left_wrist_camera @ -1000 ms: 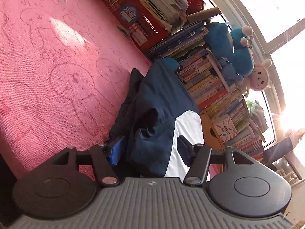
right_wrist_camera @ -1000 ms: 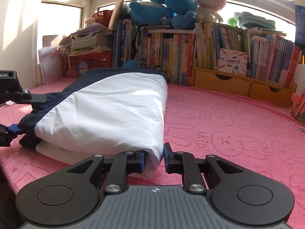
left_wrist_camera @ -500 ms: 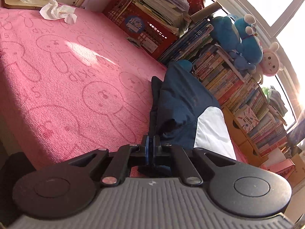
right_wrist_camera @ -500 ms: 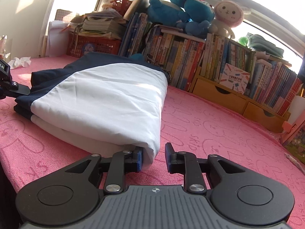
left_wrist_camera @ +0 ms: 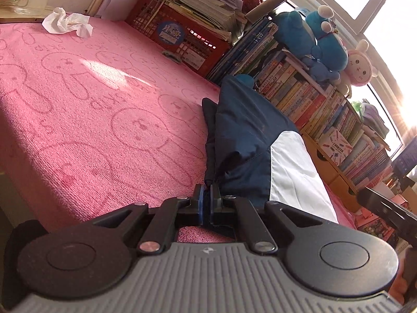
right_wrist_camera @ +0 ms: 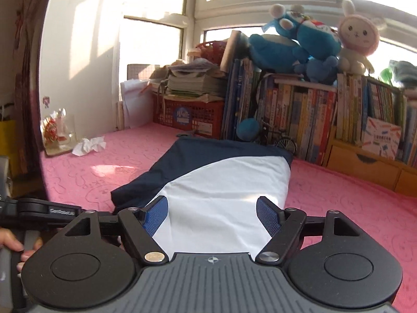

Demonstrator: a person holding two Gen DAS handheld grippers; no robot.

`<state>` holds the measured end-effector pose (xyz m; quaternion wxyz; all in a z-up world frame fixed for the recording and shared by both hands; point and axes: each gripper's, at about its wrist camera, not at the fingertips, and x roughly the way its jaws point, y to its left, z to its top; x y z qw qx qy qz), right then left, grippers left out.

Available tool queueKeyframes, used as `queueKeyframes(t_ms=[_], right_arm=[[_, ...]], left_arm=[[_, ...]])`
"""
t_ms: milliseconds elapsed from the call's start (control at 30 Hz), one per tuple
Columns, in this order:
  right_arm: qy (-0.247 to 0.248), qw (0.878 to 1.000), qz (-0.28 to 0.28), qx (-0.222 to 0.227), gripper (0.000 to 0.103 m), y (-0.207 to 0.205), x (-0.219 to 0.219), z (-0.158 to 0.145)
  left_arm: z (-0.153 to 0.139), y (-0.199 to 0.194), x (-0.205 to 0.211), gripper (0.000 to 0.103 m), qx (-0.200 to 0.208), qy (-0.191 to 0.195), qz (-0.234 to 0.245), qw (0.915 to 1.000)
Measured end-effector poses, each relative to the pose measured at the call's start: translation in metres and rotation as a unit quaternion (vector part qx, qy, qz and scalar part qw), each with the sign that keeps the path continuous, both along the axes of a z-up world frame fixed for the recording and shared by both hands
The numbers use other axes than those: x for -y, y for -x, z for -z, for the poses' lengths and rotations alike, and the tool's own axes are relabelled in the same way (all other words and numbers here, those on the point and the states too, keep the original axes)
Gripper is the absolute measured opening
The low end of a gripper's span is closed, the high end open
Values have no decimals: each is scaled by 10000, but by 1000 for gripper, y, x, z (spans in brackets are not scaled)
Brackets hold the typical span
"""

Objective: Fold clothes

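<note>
A folded navy-and-white garment (right_wrist_camera: 221,182) lies on the pink bunny-print towel (left_wrist_camera: 91,109) that covers the bench, its far end near the row of books (right_wrist_camera: 299,114) under the window. The left claw (left_wrist_camera: 207,198) sits low at the garment's near left corner, pointing along the cloth towards the bookshelf, its blue pads (left_wrist_camera: 200,200) pressed together on a fold of the navy edge. The right claw (right_wrist_camera: 212,214) is raised above the near end of the garment and looks down its length; its two blue pads (right_wrist_camera: 156,215) stand wide apart over the white panel and touch nothing. At the left edge of the right wrist view a hand (right_wrist_camera: 15,247) grips the handle of the other tool. A crumpled tissue (left_wrist_camera: 67,22) lies on the towel's far left side, well apart from the garment, near a red crate (left_wrist_camera: 182,36) stacked with papers. Blue plush toys (right_wrist_camera: 294,44) and a pink rabbit plush (right_wrist_camera: 357,39) sit on top of the books.
</note>
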<state>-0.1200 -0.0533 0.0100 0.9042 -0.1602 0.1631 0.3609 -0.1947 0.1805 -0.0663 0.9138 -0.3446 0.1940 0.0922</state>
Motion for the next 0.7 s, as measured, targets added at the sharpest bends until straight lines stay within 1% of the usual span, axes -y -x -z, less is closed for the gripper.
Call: queueKeyframes(t_ms=[33,100,233,267,333,367,400,467,533,567,600,633,700], right_arm=[[179,9998,-68,108,71,-10,-18,-2],[550,9982,-218,85,61,-35,-55,-2],[1288,9903,-515,38,58,-85,-129,-4],[1408,9883,-573,-143,56,-98,-145,-2],[1462,9837,-707,-767,56,-117,-167,9],[1499,9807,-802,-970,56,-122,-177,16],[1553,9777,-920,-1076,57,-122,-185,23],[1472,9740,-1157,-1275,57,-121,-192,27],[1165,9737,-1209,-1541,58,-122,-184,17],[980,9734,-1198,-1687,60,-122,-177,11],[781,9750,-1094,-1769,62,-125,-166,3],[565,9788,-870,-1766,63,-130,-151,-7],[172,9850,-366,-1677,73,-144,-115,-21]], left_arm=[[1,0,-1,6,20,9,14,10000],[2,1,-2,7,77,31,44,10000],[6,4,-7,7,202,110,123,9997],[7,4,-8,7,236,118,144,9995],[8,5,-8,7,286,45,192,9994],[8,5,-8,7,304,-11,220,9993],[8,5,-9,6,319,-49,250,9992],[8,5,-12,6,332,-54,347,9988],[8,4,-15,6,340,-40,459,9984],[8,4,-17,6,342,-36,516,9981],[8,4,-19,6,341,-39,575,9978],[8,3,-20,6,341,-28,628,9974],[9,3,-23,6,336,3,708,9969]])
